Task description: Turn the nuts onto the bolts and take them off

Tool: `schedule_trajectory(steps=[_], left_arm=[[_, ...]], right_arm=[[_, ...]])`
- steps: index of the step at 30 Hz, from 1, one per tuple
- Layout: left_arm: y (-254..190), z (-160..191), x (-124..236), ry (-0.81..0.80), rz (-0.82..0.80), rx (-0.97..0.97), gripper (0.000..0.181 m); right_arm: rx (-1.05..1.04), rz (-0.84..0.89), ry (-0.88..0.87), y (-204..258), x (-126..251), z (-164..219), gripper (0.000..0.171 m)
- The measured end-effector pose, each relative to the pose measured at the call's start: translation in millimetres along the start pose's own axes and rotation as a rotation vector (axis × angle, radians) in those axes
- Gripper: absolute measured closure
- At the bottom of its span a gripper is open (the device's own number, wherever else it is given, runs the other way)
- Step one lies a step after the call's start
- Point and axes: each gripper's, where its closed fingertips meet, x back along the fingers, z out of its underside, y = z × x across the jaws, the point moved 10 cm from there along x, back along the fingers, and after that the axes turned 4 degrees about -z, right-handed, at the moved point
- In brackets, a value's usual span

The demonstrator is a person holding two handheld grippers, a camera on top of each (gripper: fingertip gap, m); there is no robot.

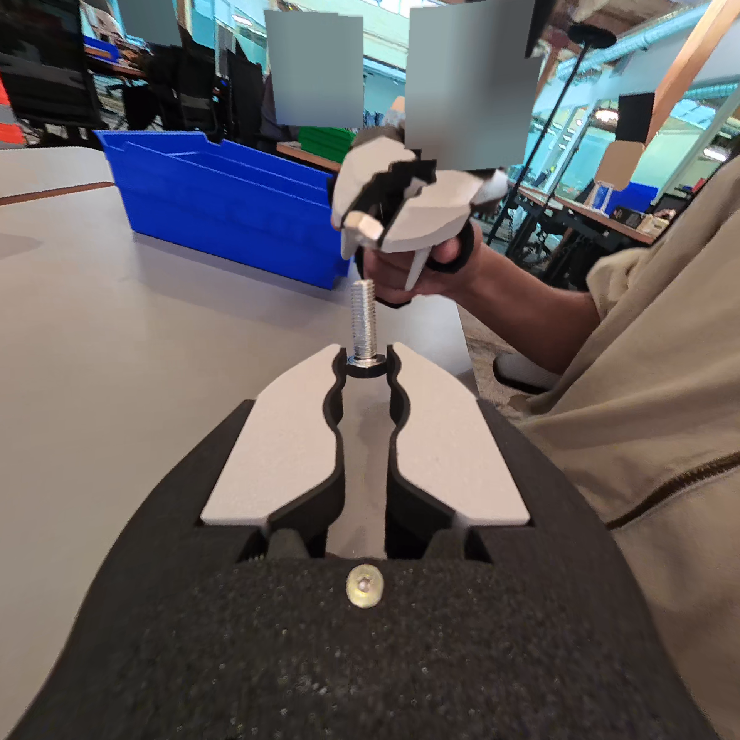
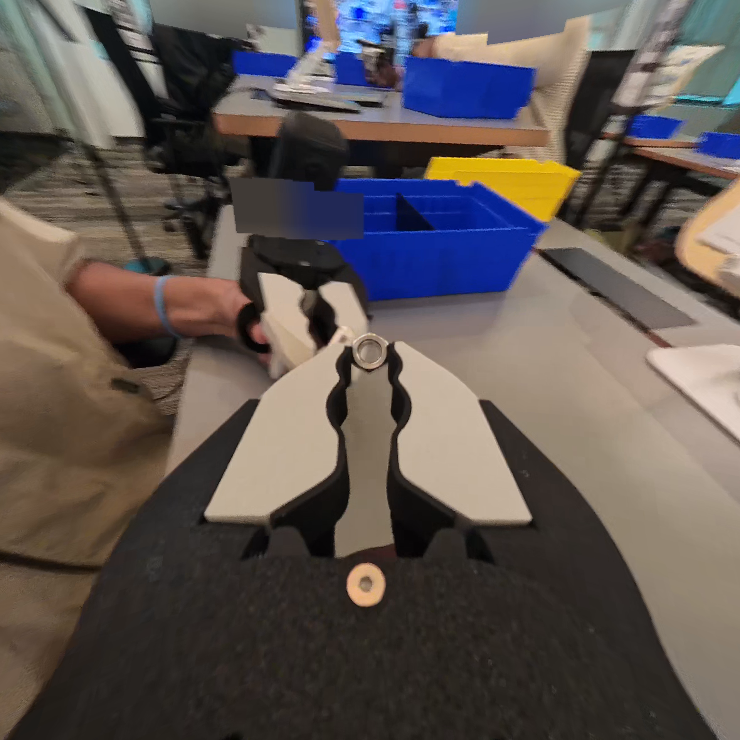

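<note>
Left wrist view shows the left gripper [image 1: 365, 362] clamped on the hex head of a silver bolt [image 1: 362, 320], whose threaded shank stands upright above the grey table [image 1: 120, 320]. Just above and apart from its tip, the right gripper [image 1: 374, 232] pinches a silver hex nut [image 1: 366, 229]. A blue bin [image 1: 224, 204] sits behind, near the table's far edge, with bare tabletop to the left. Only the right wrist view shows the nut's [image 2: 368, 352] open bore and the bin's [image 2: 436, 256] divided interior; the bolt is hidden there.
</note>
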Motion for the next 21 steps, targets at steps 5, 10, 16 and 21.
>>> schedule_trajectory(steps=[5,10,16,21], left_arm=[[-7.6,-1.9,1.5,0.055,0.108,-0.023,0.163],[-15.1,-2.3,1.3,0.103,0.164,-0.044,0.163],[-20.8,-0.6,-2.5,0.13,0.206,-0.051,0.163],[-22.7,-2.2,-3.9,0.147,0.132,-0.107,0.163]], right_arm=[[-0.034,-0.329,0.038,-3.4,-9.6,-11.5,0.154],[-0.012,-0.425,0.1,1.4,-18.7,-14.4,0.154],[0.03,-0.464,0.191,8.9,-22.9,-15.1,0.154],[0.043,-0.433,0.257,9.0,-21.9,-18.9,0.154]])
